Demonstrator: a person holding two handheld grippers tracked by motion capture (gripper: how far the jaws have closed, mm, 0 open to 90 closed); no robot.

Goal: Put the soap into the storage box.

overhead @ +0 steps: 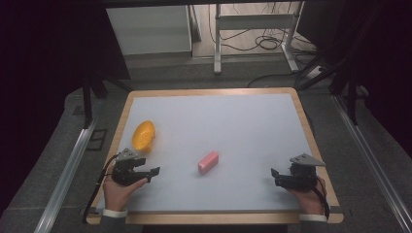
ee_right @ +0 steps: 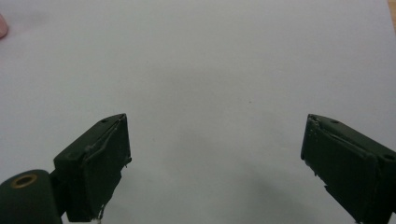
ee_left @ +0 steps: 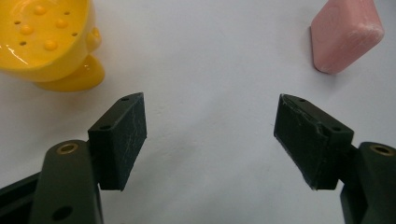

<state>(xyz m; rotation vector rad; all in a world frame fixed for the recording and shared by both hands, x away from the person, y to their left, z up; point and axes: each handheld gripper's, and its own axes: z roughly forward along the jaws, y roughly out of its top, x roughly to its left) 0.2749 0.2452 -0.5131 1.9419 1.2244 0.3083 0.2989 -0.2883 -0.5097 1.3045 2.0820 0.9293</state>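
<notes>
A pink soap bar (overhead: 208, 162) lies on the white table top near the middle front; it also sits at the upper right of the left gripper view as the pink soap bar (ee_left: 344, 36). A yellow soap dish (overhead: 143, 135) with holes and bumps rests at the left, seen close as the yellow soap dish (ee_left: 49, 39). My left gripper (overhead: 151, 174) stands open just in front of the dish, jaws wide with nothing between them (ee_left: 210, 135). My right gripper (overhead: 275, 175) is open at the right front, over bare table (ee_right: 215, 158).
The white table top (overhead: 233, 126) has a wooden rim (overhead: 306, 121). Beyond it are a desk frame (overhead: 255, 34), cables on the floor and a white cabinet (overhead: 148, 29). Metal rails (overhead: 68, 170) run along both sides.
</notes>
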